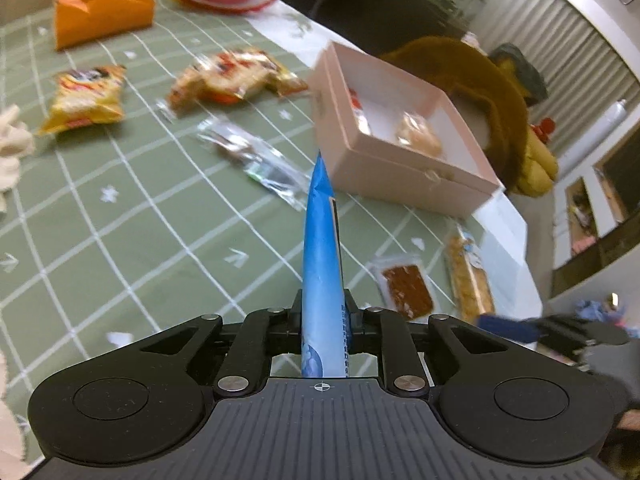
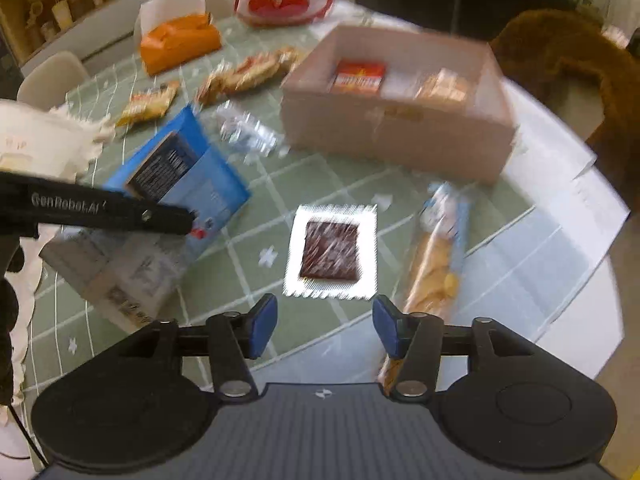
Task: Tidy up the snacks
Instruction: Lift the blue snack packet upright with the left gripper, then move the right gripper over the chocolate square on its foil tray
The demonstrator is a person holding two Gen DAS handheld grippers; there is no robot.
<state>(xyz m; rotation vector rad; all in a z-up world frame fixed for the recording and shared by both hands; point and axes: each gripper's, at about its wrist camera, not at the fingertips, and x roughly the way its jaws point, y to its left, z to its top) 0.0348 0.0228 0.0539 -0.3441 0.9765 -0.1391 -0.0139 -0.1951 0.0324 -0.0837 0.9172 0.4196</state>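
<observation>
Box [image 2: 396, 136] w/ two snacks behind brownie pack [image 2: 331, 252]; cracker sleeve [image 2: 436, 264] right.

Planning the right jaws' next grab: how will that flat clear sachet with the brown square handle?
The sachet looks thin and light, likely floppy at its crinkled borders. Lying flat on the tablecloth, its edge may be hard to catch. The glossy film could slip.

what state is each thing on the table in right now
left claw: shut on the blue packet
blue packet: gripped, lifted off the table
right claw: open, holding nothing
pink box: open, two snacks inside
brown square snack: sealed, flat on the tablecloth
biscuit sleeve: lying on the tablecloth
</observation>
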